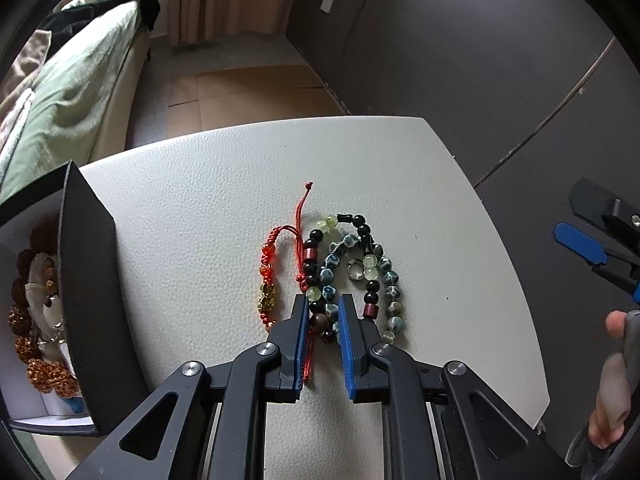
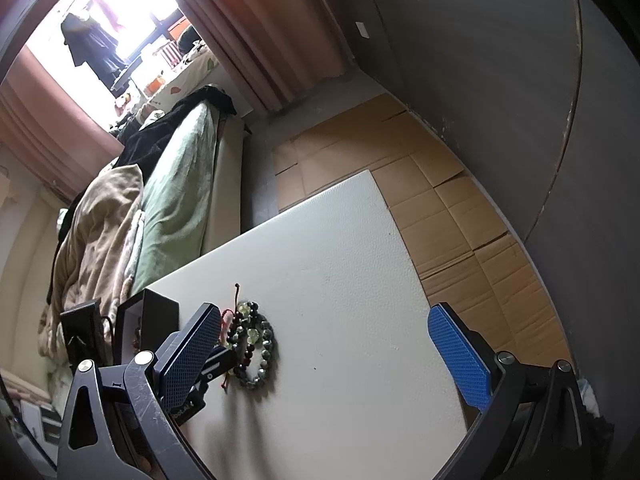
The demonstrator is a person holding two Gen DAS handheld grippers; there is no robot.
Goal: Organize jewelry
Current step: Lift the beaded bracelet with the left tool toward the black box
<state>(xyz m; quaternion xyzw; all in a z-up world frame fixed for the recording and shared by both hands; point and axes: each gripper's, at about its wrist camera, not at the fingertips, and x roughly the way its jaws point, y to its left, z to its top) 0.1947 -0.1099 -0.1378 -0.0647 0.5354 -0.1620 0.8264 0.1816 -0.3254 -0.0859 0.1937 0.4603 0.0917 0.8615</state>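
Several bead bracelets lie bunched on the white table [image 1: 200, 208]: a red cord bracelet [image 1: 269, 276] with a gold charm, a black-and-green bead bracelet [image 1: 314, 276] and a blue-grey bead bracelet [image 1: 390, 288]. My left gripper [image 1: 323, 304] has its jaws narrowly apart around the near beads of the black and blue-grey bracelets, touching the table. A black jewelry box [image 1: 88, 280] at the left holds brown bead bracelets [image 1: 24, 320]. My right gripper [image 2: 324, 332] is wide open and empty above the table, right of the bracelet pile [image 2: 252, 340].
A bed with green bedding [image 1: 68, 92] stands beyond the table at the left. Cardboard sheets [image 2: 440, 208] cover the floor by the dark wall. The table's right edge [image 2: 404, 248] drops to the floor. The right gripper also shows in the left wrist view [image 1: 588, 248].
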